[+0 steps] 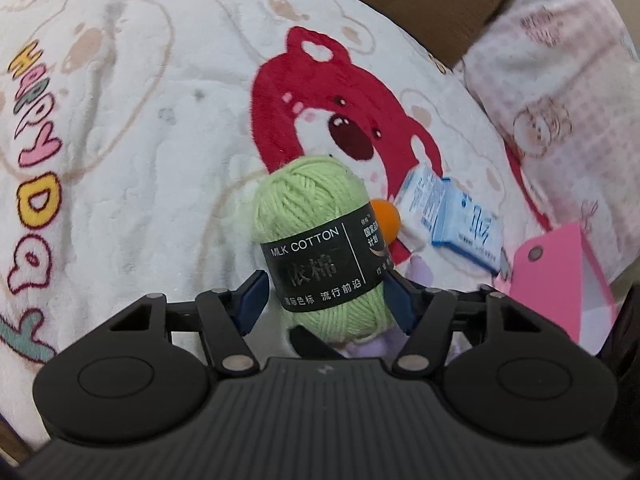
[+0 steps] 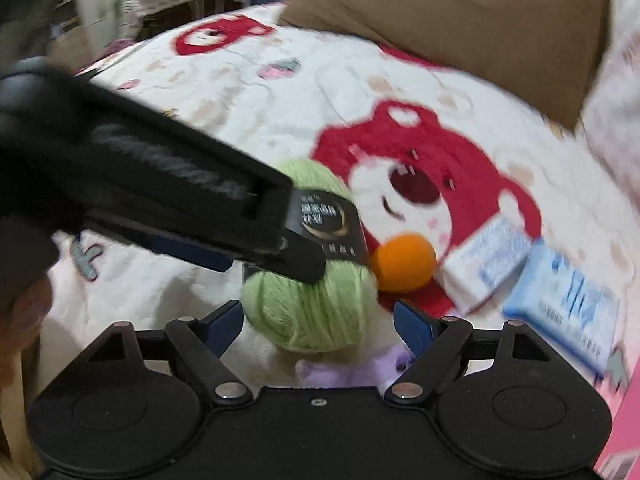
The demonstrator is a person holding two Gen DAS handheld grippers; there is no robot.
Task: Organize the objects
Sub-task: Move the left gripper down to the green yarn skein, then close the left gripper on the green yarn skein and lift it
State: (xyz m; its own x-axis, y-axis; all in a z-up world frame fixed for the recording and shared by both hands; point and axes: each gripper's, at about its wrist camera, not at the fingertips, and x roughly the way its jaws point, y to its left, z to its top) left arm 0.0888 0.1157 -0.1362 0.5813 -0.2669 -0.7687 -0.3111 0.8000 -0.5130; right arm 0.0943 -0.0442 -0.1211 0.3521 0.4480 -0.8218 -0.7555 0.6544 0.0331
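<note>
A green yarn ball [image 1: 312,204] with a black "MILK COTTON" band lies on a white bear-print blanket [image 1: 160,128]. My left gripper [image 1: 326,296] is shut on it, its blue pads pressed against both sides of the band. In the right wrist view the same yarn ball [image 2: 316,312] shows from the other side, with one black finger [image 2: 298,264] of the left gripper lying across it. My right gripper [image 2: 318,320] straddles the ball's near end, open, with a gap at each pad.
An orange ball [image 2: 402,262] touches the yarn's right side. Beyond it lie a white-and-blue packet [image 2: 488,264] and a blue packet [image 2: 560,304]. A pink box [image 1: 560,280] is at the right. A purple plush [image 2: 360,372] lies under the yarn. A brown pillow [image 2: 440,12] sits behind.
</note>
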